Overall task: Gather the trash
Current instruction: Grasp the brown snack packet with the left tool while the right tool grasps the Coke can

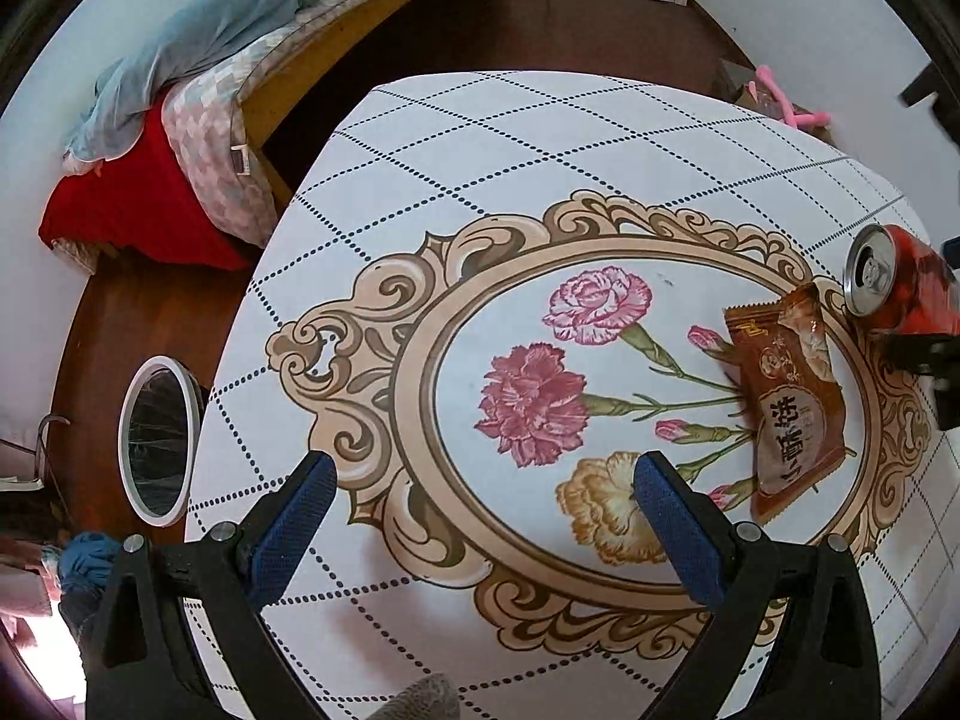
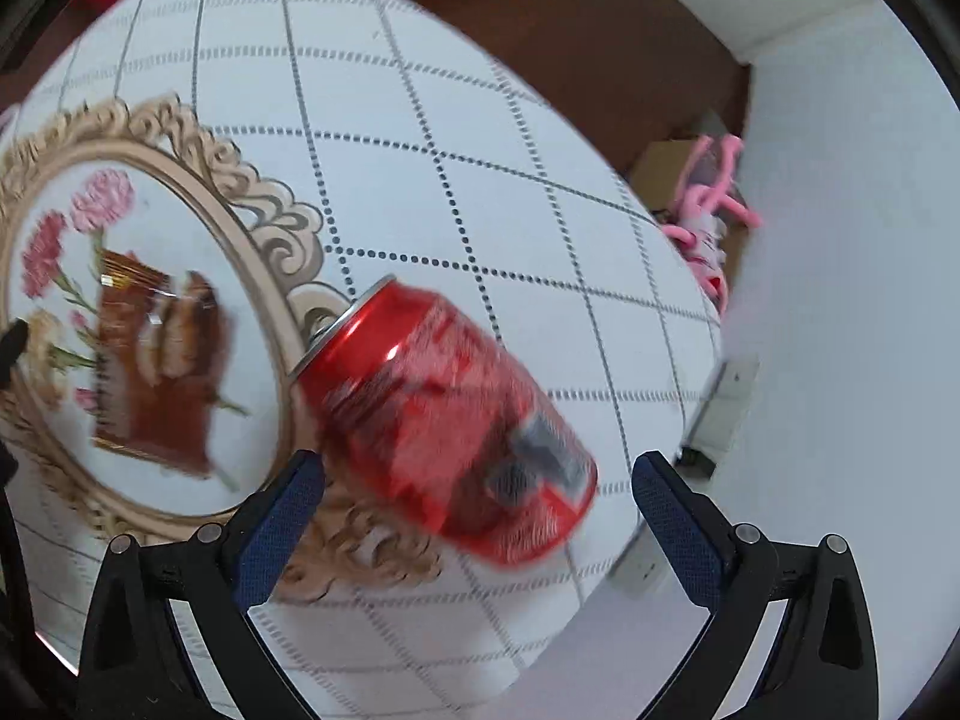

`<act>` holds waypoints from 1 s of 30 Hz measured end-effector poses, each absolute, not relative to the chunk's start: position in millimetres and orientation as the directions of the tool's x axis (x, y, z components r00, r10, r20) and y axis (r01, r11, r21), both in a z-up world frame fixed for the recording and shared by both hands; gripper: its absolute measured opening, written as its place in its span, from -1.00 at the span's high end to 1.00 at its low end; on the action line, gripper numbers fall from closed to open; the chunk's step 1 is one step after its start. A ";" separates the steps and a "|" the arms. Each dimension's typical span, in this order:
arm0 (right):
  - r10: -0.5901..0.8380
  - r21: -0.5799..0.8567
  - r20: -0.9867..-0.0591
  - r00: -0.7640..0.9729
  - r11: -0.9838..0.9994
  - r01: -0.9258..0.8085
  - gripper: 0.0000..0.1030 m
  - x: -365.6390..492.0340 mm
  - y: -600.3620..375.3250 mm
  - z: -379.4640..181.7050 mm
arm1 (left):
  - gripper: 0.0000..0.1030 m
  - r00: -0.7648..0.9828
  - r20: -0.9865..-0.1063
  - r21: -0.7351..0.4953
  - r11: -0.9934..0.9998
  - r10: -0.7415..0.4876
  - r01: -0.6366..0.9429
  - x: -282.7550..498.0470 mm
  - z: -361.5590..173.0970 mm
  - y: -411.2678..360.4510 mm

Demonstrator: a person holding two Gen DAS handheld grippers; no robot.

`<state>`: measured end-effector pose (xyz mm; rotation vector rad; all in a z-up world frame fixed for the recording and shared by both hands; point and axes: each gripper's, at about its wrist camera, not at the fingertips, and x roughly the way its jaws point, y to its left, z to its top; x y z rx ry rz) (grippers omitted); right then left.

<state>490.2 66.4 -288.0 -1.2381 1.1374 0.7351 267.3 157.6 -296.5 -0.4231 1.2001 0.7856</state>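
A red soda can (image 2: 444, 420) lies on its side on the table between the fingers of my right gripper (image 2: 477, 480), which is open around it without touching. The can also shows at the right edge of the left wrist view (image 1: 894, 282). A brown snack wrapper (image 1: 792, 396) lies flat on the flower print just left of the can; it also shows in the right wrist view (image 2: 159, 372). My left gripper (image 1: 486, 480) is open and empty above the table's near middle. The right wrist view is blurred.
The round table (image 1: 480, 144) has a white dotted-grid cloth with a flower medallion. A white-rimmed trash bin (image 1: 159, 438) stands on the floor at the table's left. A bed (image 1: 198, 90) lies beyond. A cardboard box with pink items (image 2: 708, 204) sits by the wall.
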 end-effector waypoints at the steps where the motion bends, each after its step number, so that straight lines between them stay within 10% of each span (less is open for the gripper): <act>1: -0.141 -0.315 -0.947 0.289 0.224 -0.922 -1.00 494.1 68.9 -293.2 | -0.97 0.155 -0.941 0.097 0.674 0.303 -0.732 268.9 -296.1 157.2; 16: 0.118 0.165 -0.985 -0.126 0.859 -0.485 -0.97 546.6 -35.6 -299.0 | -0.91 0.319 -0.947 -0.243 0.718 -0.031 -0.653 342.4 -295.1 139.4; 22: 0.144 0.193 -0.980 -0.136 0.837 -0.511 -0.98 545.4 -51.8 -298.7 | 0.43 0.256 -0.965 -0.119 0.787 0.051 -0.606 365.8 -304.0 122.8; 30: 0.011 -0.012 -1.000 0.026 0.664 -0.747 -0.98 511.1 -19.1 -294.2 | 0.80 0.269 -0.954 -0.051 0.812 0.132 -0.581 348.3 -295.8 121.7</act>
